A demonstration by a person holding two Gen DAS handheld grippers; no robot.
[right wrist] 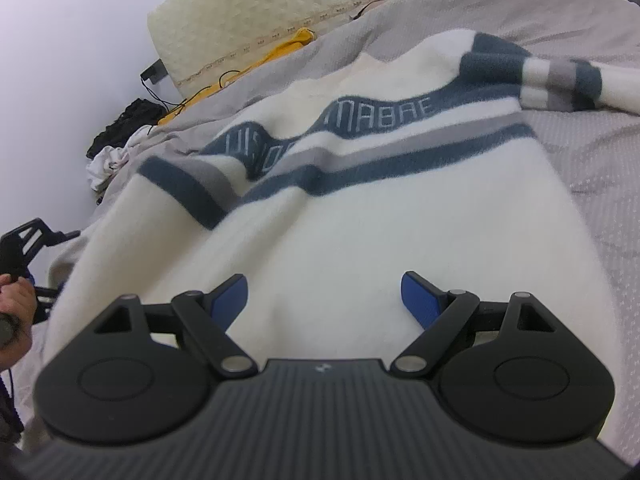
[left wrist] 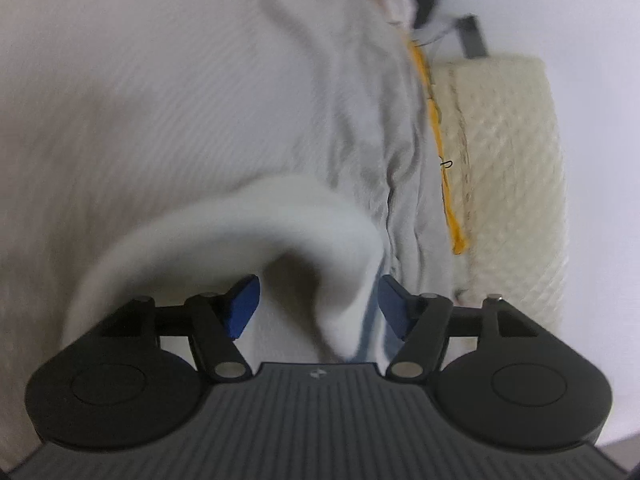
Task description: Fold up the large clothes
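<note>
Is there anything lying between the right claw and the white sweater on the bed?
Nothing visible is in the way. The right claw hangs open directly over the white sweater, with only bare fabric beneath it. The yellow cloth and black cable lie far off near the mattress edge.

The sweater point(right wrist: 320, 208) bears grey letters on its dark blue band: "MABAE" readable, rest unclear

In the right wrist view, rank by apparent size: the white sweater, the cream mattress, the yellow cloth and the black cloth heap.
1. white sweater, much the largest, though nearest the camera.
2. cream mattress.
3. black cloth heap and yellow cloth: too alike, both far off, unranked.
</note>
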